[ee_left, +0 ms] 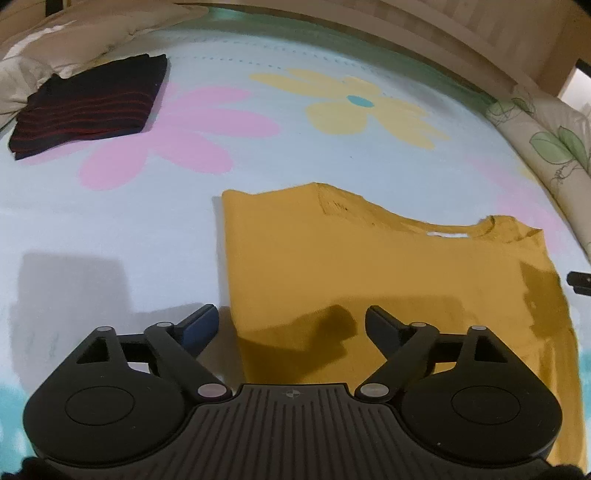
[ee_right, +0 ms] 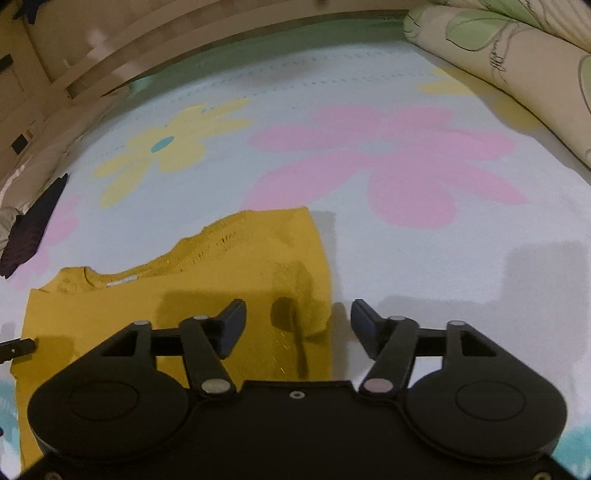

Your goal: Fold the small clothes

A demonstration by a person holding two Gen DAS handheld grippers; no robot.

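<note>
The left gripper [ee_left: 290, 325] hangs wide open and empty above the near-left edge of the mustard-yellow shirt [ee_left: 388, 273]; the right gripper [ee_right: 297, 326], equally spread and empty, straddles the shirt's right edge. The shirt lies flat on the flowered bedsheet [ee_left: 110, 221], sides seemingly folded in, collar away, bare sheet on both sides. Only the left view shows the folded dark red-striped garment [ee_left: 88, 105] clearly; beyond, pillows [ee_left: 85, 26] and headboard [ee_right: 92, 59] bound the bed.
</note>
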